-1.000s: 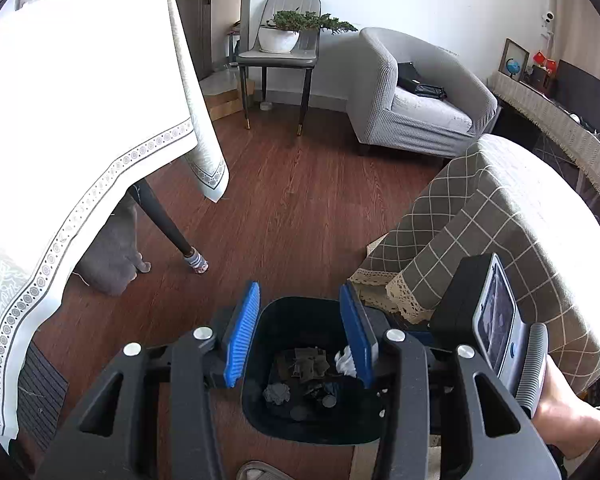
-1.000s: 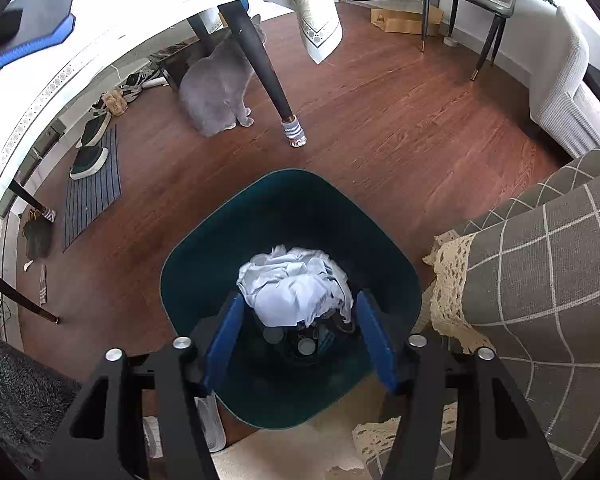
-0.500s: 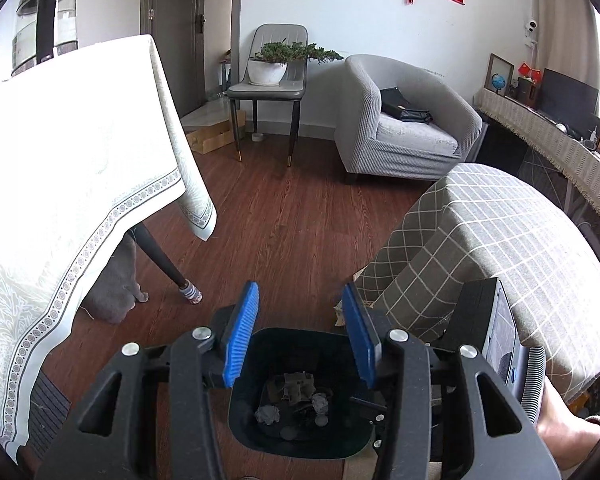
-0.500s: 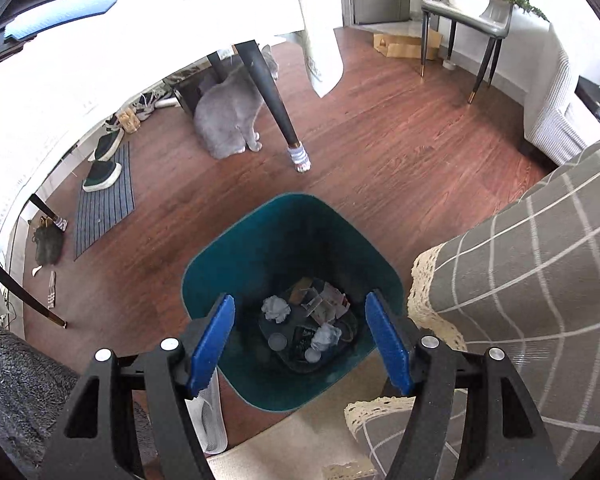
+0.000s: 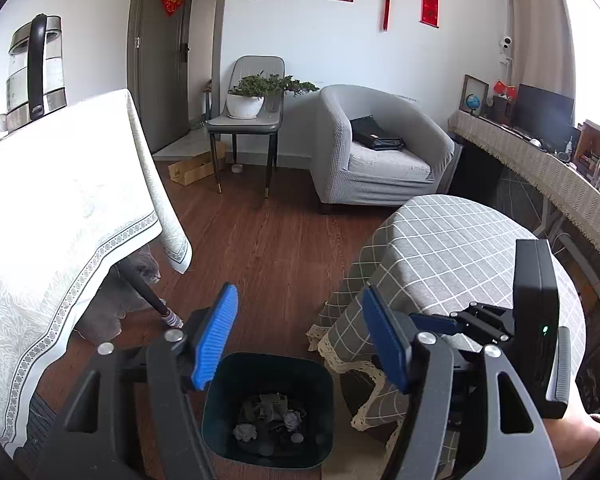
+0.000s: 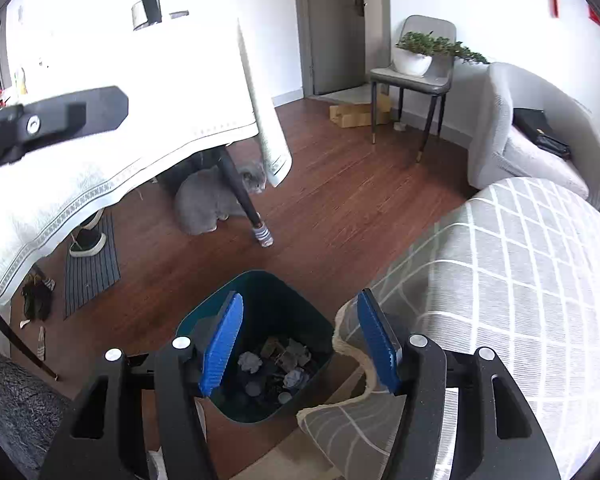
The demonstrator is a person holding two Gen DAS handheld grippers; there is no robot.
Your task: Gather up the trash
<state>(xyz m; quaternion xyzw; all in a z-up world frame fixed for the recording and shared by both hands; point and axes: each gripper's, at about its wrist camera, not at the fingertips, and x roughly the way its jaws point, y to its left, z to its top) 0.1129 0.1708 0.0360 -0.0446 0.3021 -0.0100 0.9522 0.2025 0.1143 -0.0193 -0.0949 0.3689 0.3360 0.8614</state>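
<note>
Since a second ago both my grippers have lifted away from the dark green bin (image 5: 268, 408): then a white wad of tissue sat between my right pads over its mouth, and now it lies down among the crumpled paper (image 6: 274, 368) in the bottom. So the drop is done and I am pulling back to look for the next scrap. My left gripper (image 5: 300, 334) hangs above the bin with its jaws, which have just been opening, standing wide and nothing between the blue pads. My right gripper (image 6: 300, 340) is also above the bin and just beside the checked cloth (image 6: 500, 280) that drapes to the right of it; its jaws have just been closing a little, yet they are parted and empty too. Both point steeply down toward the bin, wrists roughly level. Next I judge I must swing away from the bin and search the surfaces beside it (neither the checked cloth nor the white tablecloth (image 5: 60, 220) left of the bin shows any litter from here), keeping clear of the grey cat (image 6: 212, 200) sitting beyond the bin by the table leg.
</note>
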